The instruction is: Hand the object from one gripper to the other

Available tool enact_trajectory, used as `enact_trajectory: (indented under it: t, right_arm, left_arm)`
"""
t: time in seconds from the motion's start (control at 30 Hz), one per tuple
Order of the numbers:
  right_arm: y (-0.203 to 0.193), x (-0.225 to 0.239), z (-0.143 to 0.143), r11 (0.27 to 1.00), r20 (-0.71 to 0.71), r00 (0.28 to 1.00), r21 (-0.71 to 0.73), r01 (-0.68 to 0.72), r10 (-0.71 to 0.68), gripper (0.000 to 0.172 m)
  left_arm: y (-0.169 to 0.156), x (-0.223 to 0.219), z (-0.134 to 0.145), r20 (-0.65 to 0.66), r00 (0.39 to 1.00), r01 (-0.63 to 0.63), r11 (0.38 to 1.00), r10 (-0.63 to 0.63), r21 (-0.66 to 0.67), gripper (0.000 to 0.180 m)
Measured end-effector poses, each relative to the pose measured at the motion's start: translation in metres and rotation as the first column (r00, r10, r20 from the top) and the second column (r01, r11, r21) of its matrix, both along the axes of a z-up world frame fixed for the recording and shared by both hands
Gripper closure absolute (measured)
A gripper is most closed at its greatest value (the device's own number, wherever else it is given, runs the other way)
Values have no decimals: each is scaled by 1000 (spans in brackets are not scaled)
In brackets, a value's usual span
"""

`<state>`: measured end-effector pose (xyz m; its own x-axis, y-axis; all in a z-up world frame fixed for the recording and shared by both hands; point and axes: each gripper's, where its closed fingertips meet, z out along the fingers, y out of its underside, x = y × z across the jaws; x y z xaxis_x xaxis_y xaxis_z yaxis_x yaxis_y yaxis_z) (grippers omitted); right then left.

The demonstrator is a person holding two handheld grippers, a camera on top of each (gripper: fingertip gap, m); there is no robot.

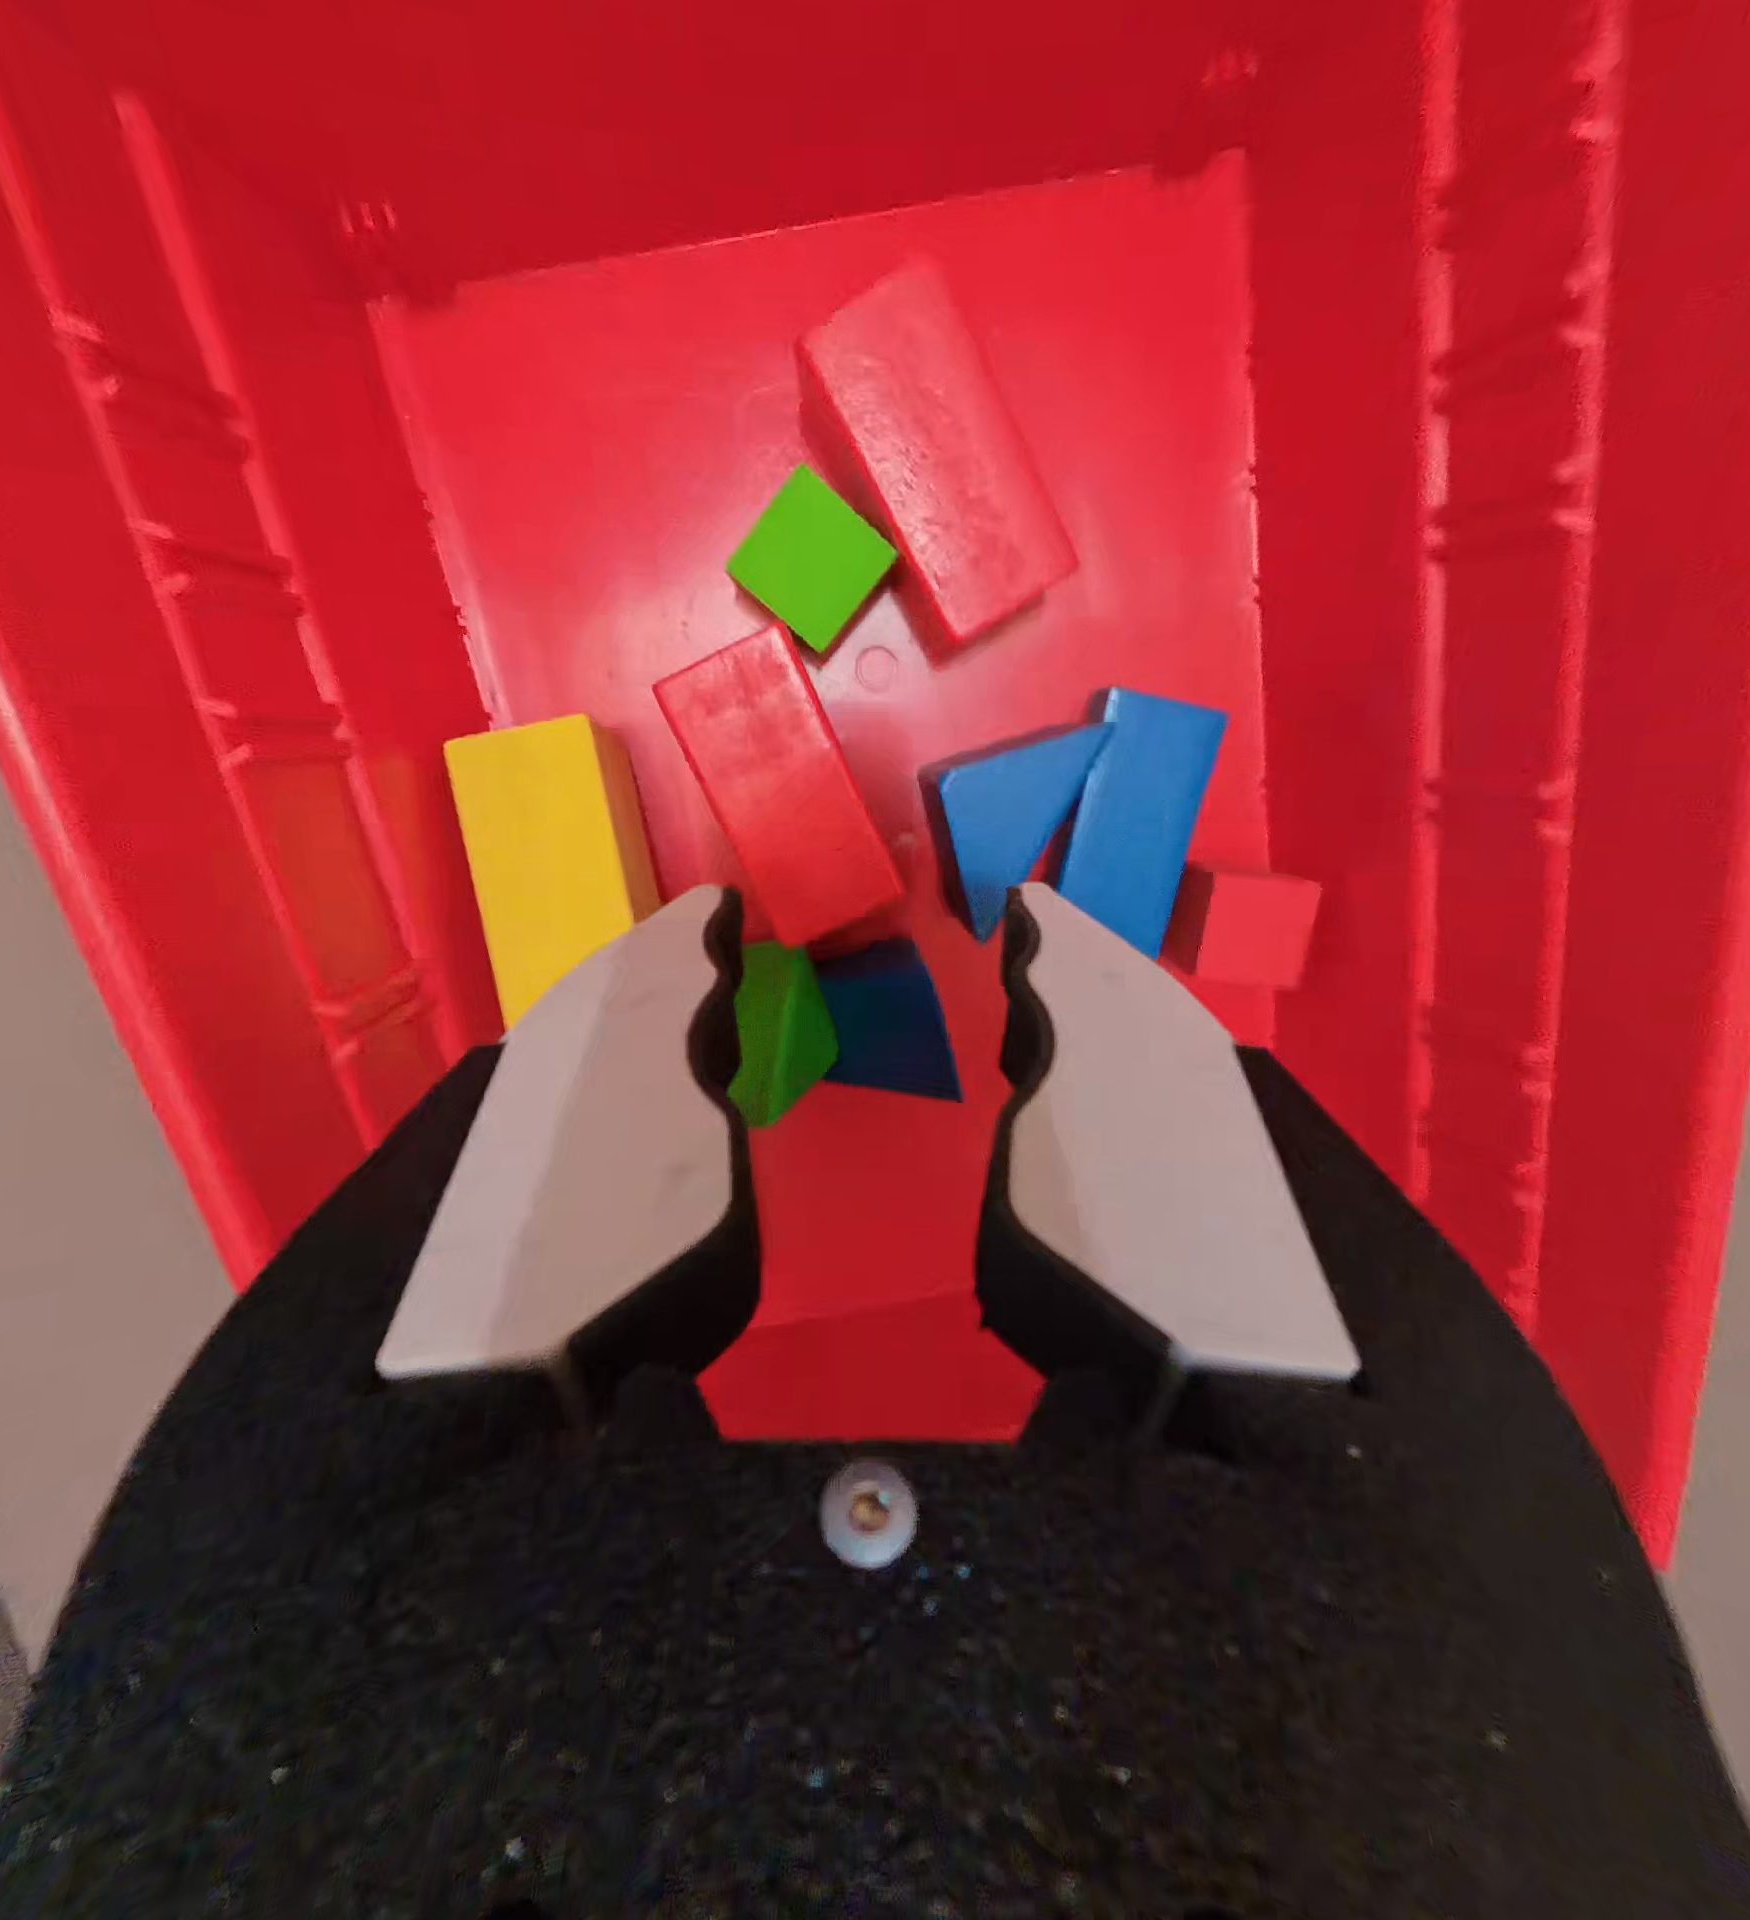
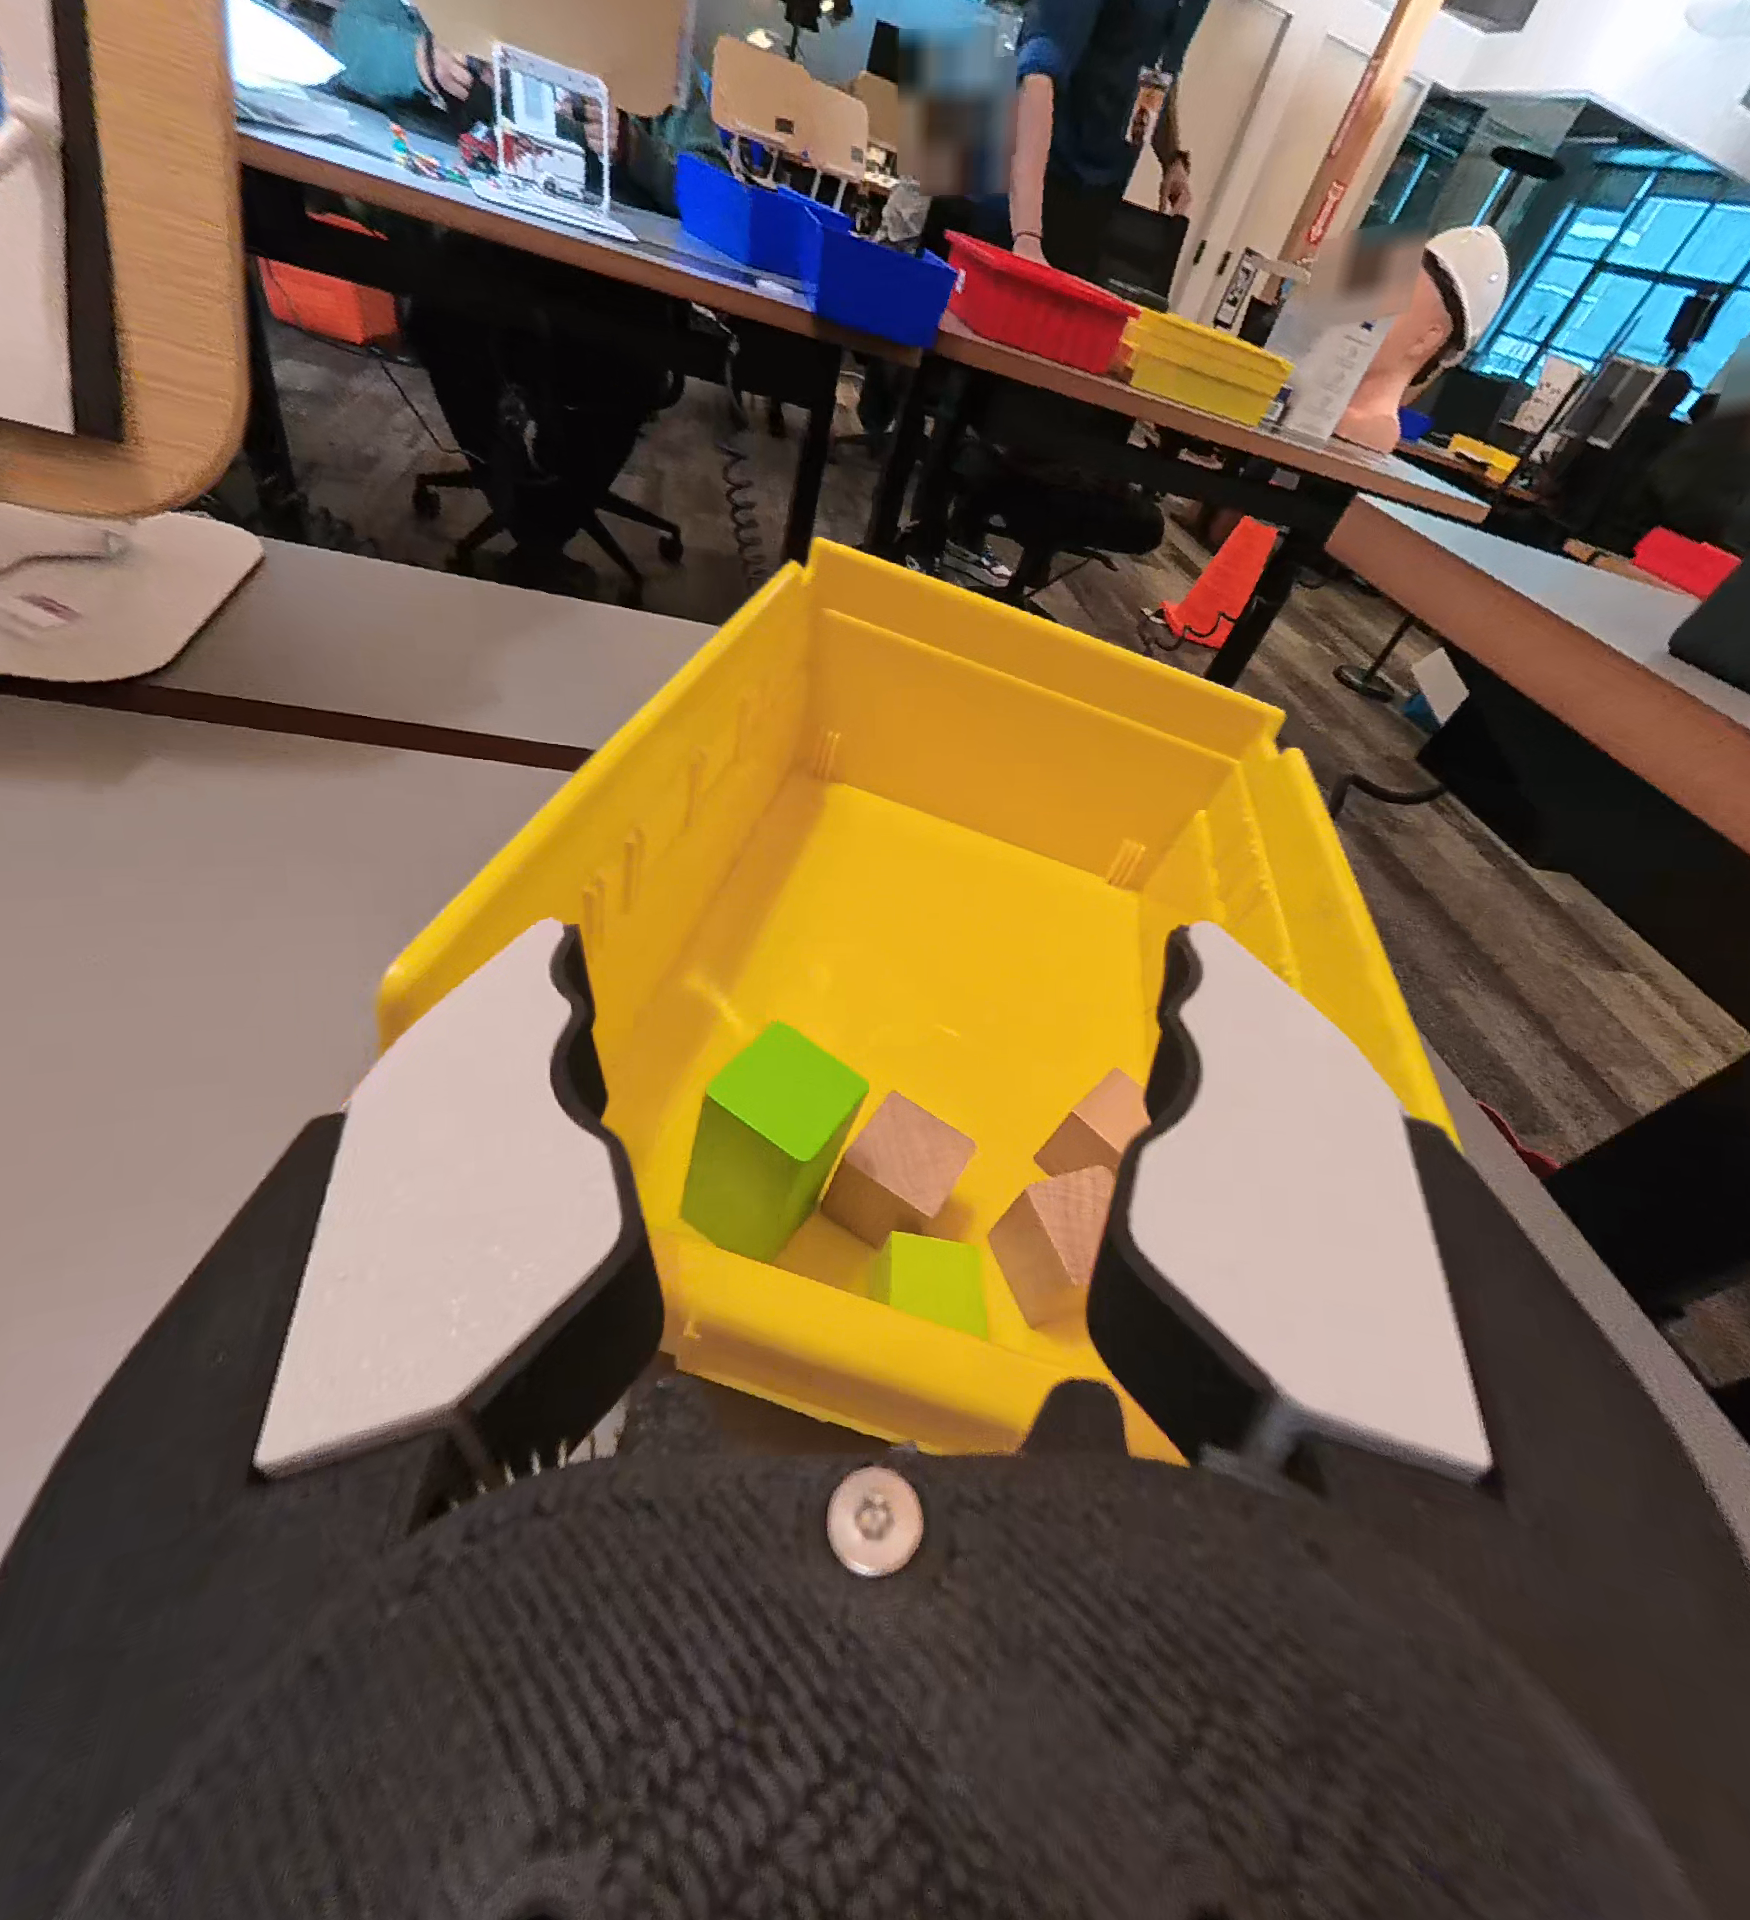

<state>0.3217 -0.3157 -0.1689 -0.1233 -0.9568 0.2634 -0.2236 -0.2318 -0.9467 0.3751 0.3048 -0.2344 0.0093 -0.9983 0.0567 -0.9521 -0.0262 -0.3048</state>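
Judging from the layout, no handover is in progress: both tools are empty and each is held over a different bin.

The red bin (image 1: 954, 208) fills the left wrist view and holds the unsorted blocks: a large red block (image 1: 938, 447), a second red block (image 1: 777, 779), a yellow block (image 1: 538, 862), two blue blocks (image 1: 1141, 810), a green cube (image 1: 811, 556) and a small red cube (image 1: 1255, 925). The left tool (image 1: 866, 914) is seen partly open above this pile, with nothing pressed between its pads. A green wedge (image 1: 777, 1029) and a dark blue block (image 1: 892, 1023) lie below the gap, on the bin floor; the wedge appears just beside the left pad, but contact cannot be confirmed.

The yellow bin (image 2: 1006, 707) sits on the grey tabletop (image 2: 175, 883) and contains a tall green block (image 2: 772, 1132), three plain wooden cubes (image 2: 897, 1164) and a smaller green block (image 2: 928, 1283). The right tool (image 2: 871, 987) is spread wide above it and grips nothing.

The next object is judged to be still in the red bin; pick-up, transfer and release remain.

Neither tool is visible in the other's view, so their separation cannot be told. The near wall of the yellow bin cuts off the smaller green block, and one wooden cube is partly covered by the right finger (image 2: 1266, 1143). The left view is slightly blurred.
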Motion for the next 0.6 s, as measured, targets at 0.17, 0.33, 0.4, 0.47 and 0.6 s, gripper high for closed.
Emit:
enact_trajectory:
  t: [0.17,0.33,0.4,0.47,0.6]
  right_arm:
    - [8,1,3,1000,11,1000,-23,-20,20,65]
    - [7,1,5,1000,26,999,14,-26,26,64]
    - [6,1,5,999,28,999,27,-28,27,64]
    - [6,0,6,999,34,999,38,-32,31,63]
    - [7,0,8,998,43,998,40,-38,37,62]
  left_arm:
    - [9,13,-15,-67,991,-112,994,112,16,135]
    - [17,15,-26,-89,984,-152,986,158,71,135]
    - [21,15,-33,-84,979,-181,980,187,77,138]
    - [19,15,-40,-90,974,-205,978,209,48,139]
    - [16,13,-52,-107,973,-201,978,206,50,142]
